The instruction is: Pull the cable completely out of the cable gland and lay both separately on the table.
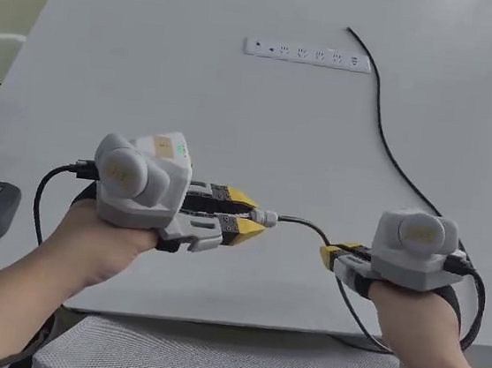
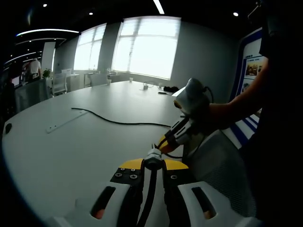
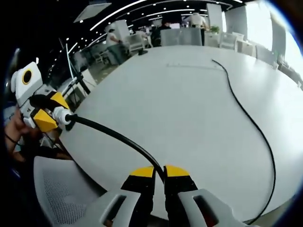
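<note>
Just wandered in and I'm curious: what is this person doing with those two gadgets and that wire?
A person at a grey table is separating a cable from its fitting. The left hand-held gripper is clamped on the small pale cable gland. The right hand-held gripper is clamped on the black cable coming out of it. The cable is still seated in the gland, and both are held above the table's near edge, so nothing has been laid down yet.
</note>
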Tool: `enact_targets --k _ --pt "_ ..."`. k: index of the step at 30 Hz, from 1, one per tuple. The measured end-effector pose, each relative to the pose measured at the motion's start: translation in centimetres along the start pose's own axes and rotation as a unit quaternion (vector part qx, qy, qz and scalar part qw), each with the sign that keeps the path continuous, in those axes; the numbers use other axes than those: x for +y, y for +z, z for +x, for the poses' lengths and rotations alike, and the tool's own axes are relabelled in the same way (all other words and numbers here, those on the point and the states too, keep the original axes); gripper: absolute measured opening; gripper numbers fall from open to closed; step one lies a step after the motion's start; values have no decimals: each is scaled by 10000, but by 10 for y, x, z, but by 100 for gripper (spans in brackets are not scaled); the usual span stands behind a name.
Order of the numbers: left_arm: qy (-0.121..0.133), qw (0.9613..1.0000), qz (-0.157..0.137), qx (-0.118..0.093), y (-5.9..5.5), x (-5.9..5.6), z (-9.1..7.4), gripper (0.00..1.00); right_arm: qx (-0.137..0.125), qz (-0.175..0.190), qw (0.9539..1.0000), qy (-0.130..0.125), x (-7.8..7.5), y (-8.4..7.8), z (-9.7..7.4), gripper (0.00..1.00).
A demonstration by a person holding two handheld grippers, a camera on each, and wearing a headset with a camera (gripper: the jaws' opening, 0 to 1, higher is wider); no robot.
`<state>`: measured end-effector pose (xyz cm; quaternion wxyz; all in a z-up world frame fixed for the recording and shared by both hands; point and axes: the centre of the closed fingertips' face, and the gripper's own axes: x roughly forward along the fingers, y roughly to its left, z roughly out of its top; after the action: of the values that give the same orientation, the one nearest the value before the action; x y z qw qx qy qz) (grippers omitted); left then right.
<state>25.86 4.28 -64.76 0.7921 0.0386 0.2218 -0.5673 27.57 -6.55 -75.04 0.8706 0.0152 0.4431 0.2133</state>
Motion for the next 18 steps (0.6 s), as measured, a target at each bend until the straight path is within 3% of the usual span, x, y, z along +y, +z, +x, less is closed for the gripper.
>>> enact_targets --k 6,18 --pt "-11 10000 -11 -9 0 -2 1 15 11 180 9998 44 1 -2 1 2" --pt "68 10000 -55 -40 2 2 -2 15 -82 -372 9991 161 7 -1 -8 3"
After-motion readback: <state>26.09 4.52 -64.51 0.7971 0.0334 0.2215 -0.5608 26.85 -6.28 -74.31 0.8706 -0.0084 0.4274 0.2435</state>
